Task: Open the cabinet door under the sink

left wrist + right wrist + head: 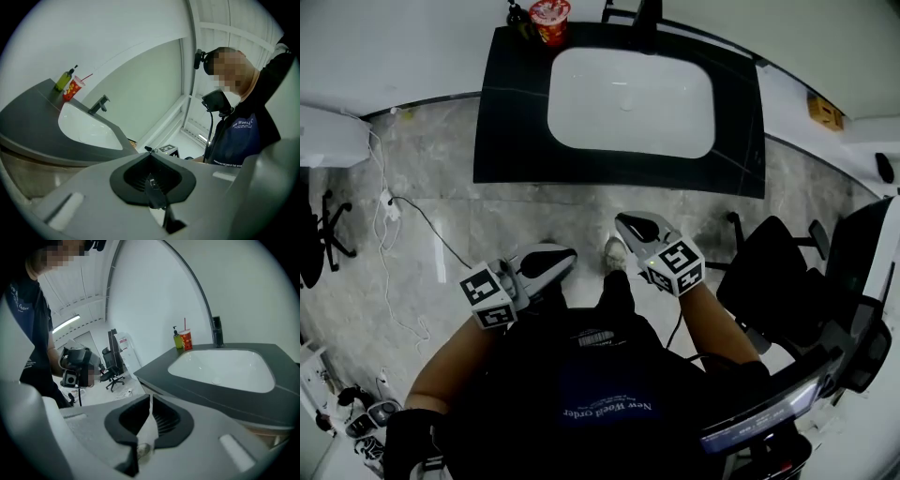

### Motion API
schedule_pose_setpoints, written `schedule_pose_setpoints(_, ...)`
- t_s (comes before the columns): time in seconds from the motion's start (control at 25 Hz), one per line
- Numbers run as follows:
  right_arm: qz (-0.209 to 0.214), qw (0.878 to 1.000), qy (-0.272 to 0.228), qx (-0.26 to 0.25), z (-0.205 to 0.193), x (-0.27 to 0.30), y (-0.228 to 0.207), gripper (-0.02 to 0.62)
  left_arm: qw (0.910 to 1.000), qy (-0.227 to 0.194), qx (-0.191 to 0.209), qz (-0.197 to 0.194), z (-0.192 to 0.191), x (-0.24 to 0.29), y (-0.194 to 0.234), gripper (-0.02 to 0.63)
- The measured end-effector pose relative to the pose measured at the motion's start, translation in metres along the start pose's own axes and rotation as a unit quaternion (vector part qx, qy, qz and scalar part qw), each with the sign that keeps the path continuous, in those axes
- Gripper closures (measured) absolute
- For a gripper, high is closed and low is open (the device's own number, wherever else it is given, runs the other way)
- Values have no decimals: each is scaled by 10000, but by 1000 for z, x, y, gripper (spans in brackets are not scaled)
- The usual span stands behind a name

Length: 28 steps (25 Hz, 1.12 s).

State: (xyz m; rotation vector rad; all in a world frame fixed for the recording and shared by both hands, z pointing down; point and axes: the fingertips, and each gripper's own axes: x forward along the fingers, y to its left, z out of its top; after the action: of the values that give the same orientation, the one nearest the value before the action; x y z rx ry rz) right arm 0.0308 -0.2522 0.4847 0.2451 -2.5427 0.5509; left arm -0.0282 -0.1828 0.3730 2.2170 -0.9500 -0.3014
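A dark countertop (511, 141) with a white sink (628, 98) stands ahead of me, with a black tap (642, 14) at its back. The cabinet door under it is hidden in the head view. Only a strip of beige cabinet front (18, 173) shows below the counter edge in the left gripper view. My left gripper (567, 255) and right gripper (623, 220) hang side by side in front of the counter, apart from it. Both are shut, with nothing held. The left gripper (151, 154) points level at the counter's side. The right gripper (150, 397) tilts down toward the counter's front corner.
A red cup (549, 19) with a straw and a green bottle (517, 14) stand at the counter's back left. A black office chair (778, 281) is close on my right. A white cable and power strip (389, 206) lie on the marble floor at left.
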Motion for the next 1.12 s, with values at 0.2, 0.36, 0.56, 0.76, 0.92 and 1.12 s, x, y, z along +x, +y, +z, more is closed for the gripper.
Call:
schedule_pose_setpoints(0.2, -106, 9998, 133, 42, -36, 17, -18, 581, 9997, 91, 30, 227, -35, 6, 22, 604)
schedule_pose_setpoints(0.36, -79, 9995, 200, -244, -56, 32, -25, 565, 9981, 210, 45, 577, -61, 4, 56, 604)
schedule_pose_setpoints(0.56, 163, 9963, 224, -814, -65, 67, -17, 536, 9963, 67, -58, 851, -83, -6, 96, 604)
schedule_pose_setpoints(0.76, 438, 9902, 380, -1274, -63, 128, 14, 517, 9945, -124, -34, 1039, -86, -48, 137, 604)
schedule_pose_setpoints(0.92, 504, 9890, 445, -1319, -68, 147, 21, 511, 9912, -283, 98, 1292, -80, -70, 162, 604)
schedule_pose_setpoints(1.12, 522, 9906, 418, -1195, -80, 145, 25, 508, 9891, -519, 242, 1359, -87, -76, 165, 604)
